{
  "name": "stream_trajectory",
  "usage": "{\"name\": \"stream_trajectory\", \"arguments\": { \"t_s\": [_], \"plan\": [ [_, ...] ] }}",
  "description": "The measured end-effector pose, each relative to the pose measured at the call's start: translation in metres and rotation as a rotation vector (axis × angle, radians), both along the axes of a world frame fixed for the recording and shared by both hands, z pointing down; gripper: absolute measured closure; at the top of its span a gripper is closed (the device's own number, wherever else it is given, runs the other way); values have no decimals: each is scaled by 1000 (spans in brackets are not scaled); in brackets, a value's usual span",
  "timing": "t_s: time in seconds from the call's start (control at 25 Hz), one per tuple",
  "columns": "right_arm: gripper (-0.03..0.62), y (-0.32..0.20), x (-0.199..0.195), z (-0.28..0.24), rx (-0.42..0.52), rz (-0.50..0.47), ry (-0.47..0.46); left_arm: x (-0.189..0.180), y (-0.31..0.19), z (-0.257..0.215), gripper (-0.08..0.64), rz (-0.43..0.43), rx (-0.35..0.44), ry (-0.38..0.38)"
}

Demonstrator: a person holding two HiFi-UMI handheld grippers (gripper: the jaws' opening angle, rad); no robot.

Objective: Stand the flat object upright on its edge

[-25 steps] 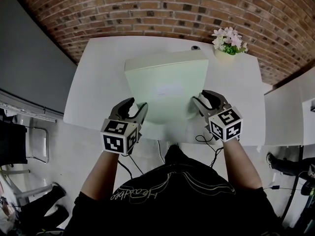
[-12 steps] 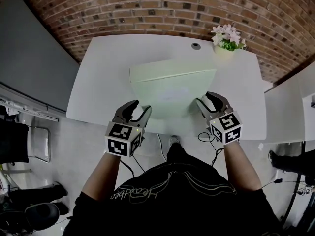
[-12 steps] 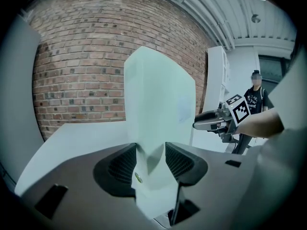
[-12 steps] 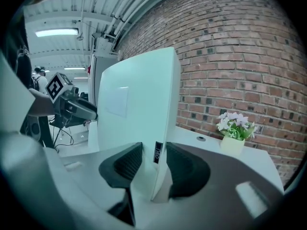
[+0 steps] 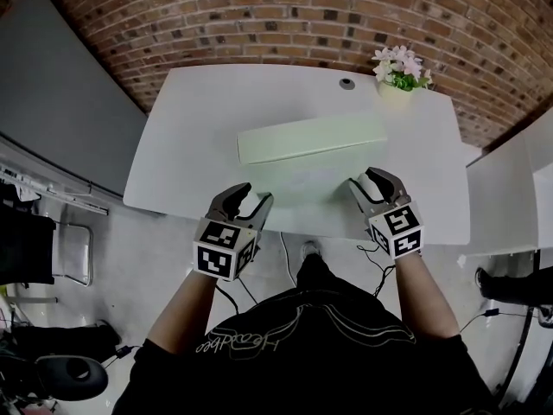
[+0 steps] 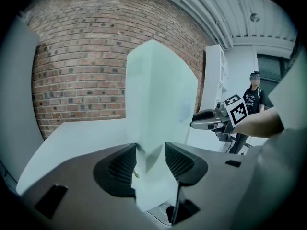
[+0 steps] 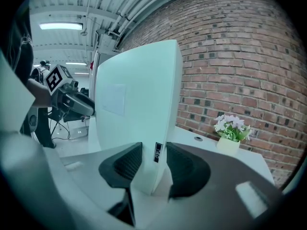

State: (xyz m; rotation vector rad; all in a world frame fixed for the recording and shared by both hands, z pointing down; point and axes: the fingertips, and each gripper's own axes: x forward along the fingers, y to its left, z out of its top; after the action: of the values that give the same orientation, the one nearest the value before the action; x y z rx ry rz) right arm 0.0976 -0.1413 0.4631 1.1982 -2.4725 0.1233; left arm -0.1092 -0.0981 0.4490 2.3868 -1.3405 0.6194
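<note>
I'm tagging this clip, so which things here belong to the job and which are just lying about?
In the job: flat panel, left hand-held gripper, right hand-held gripper, table.
Lying about: potted flowers, table grommet.

A white table (image 5: 181,145) stands against a brick wall (image 5: 259,15). Near its far right corner sits a pale pot of pink and white flowers (image 5: 399,69), with a round cable grommet (image 5: 346,83) just left of it. A grey panel (image 5: 60,85) flanks the left side, above a chair (image 5: 65,258). Cables (image 5: 373,253) trail on the floor under the near edge. A person (image 6: 253,92) stands in the background.
</note>
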Motion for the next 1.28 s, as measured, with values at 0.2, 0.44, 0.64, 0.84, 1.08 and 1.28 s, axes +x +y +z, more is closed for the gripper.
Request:
{"name": "stream_trajectory", "arguments": {
  "t_s": [0.2, 0.44, 0.64, 0.84, 1.08, 1.28],
  "plan": [
    [425, 1, 3, 0, 8, -6, 9, 3, 2, -2, 367, 26, 9, -14],
    [423, 1, 2, -2, 15, -17, 0, -4, -3, -7, 364, 42, 36, -16],
    [423, 1, 4, -1, 6, -30, -14, -4, -13, -7, 255, 144, 46, 50],
    [423, 3, 6, 1, -12, -38, -29, 4, -18, -3, 215, 279, 74, 63],
    [423, 2, 6, -2, -25, -55, -43, 19, -24, 0, 215, 398, 92, 56],
    [425, 4, 3, 1, -40, -63, -39, 21, -29, 0, 215, 413, 106, 51]
  ]
}}
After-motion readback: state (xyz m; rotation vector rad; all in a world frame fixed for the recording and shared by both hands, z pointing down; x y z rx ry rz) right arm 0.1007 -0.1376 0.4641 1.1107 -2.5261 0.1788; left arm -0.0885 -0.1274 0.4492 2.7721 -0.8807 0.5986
